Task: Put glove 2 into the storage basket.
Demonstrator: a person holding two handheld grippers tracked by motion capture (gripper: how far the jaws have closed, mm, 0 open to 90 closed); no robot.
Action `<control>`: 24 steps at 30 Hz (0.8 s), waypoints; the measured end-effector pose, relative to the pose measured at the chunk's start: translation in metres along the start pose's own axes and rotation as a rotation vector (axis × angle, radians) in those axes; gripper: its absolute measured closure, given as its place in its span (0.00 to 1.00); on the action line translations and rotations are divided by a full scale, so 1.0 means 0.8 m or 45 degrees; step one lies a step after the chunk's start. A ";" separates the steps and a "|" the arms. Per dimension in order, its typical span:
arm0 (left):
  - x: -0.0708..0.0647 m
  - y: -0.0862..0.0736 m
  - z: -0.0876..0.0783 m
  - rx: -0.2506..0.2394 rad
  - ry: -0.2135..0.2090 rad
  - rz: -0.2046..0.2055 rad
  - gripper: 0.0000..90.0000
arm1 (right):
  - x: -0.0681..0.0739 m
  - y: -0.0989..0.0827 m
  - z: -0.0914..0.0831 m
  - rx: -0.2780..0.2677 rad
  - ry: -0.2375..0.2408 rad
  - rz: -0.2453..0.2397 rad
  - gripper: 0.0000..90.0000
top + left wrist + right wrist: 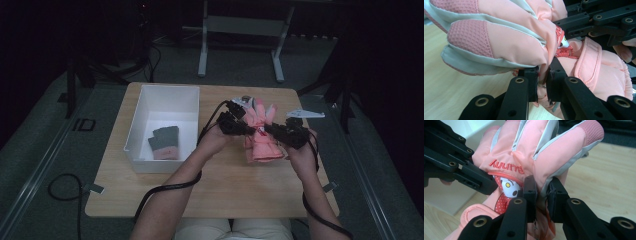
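One padded pink ski glove with pale grey finger panels (261, 136) is held up above the light wooden tabletop (210, 190), between two hand-held black grippers. The left gripper (245, 127) pinches one edge of the glove near its middle, and the right gripper (267, 129) pinches the opposite edge, so the glove hangs between them with its fingers pointing away from the person and its cuff toward them.

One open white rectangular plastic bin (137, 120) stands on the left part of the table, just beside the left hand (214, 141). Inside it lies one dark grey knitted glove with a pinkish cuff (164, 142); whether a second one lies beneath it is hard to say in the dim high view.

The left gripper view shows its two jaws clamped on a fold of the pink fabric (544, 75), with the waffle-textured fingertip patches and the gathered elastic cuff at close range, and the right gripper (564, 23) reaching in from the upper right. The right gripper view shows its own jaws closed on the glove's outer edge (542, 192), and it reveals the back of the glove: red embroidered lettering and a cartoon-face patch on red dotted cloth, with the left gripper (495, 187) biting in beside that patch.
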State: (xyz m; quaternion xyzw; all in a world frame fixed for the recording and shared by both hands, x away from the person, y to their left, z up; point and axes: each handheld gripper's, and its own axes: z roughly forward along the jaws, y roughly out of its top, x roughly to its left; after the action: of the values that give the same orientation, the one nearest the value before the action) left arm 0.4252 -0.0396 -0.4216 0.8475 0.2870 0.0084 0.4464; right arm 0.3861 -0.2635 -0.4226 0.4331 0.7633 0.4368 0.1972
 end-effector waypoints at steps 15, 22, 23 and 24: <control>0.016 0.013 -0.109 -0.024 0.086 0.024 0.90 | 0.069 0.072 0.003 -0.093 0.044 -0.079 0.87; 0.024 0.009 -0.148 0.014 0.139 0.047 0.90 | 0.105 0.094 0.019 -0.101 0.072 -0.094 0.87; 0.027 0.008 -0.161 0.013 0.154 0.047 0.90 | 0.111 0.098 0.021 -0.106 0.076 -0.096 0.87; 0.027 0.008 -0.161 0.013 0.154 0.047 0.90 | 0.111 0.098 0.021 -0.106 0.076 -0.096 0.87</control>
State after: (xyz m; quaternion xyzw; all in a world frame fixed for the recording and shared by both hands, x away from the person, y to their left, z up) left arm 0.4115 0.0656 -0.3447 0.8528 0.2980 0.0665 0.4237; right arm 0.3873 -0.1620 -0.3591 0.3823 0.7657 0.4734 0.2085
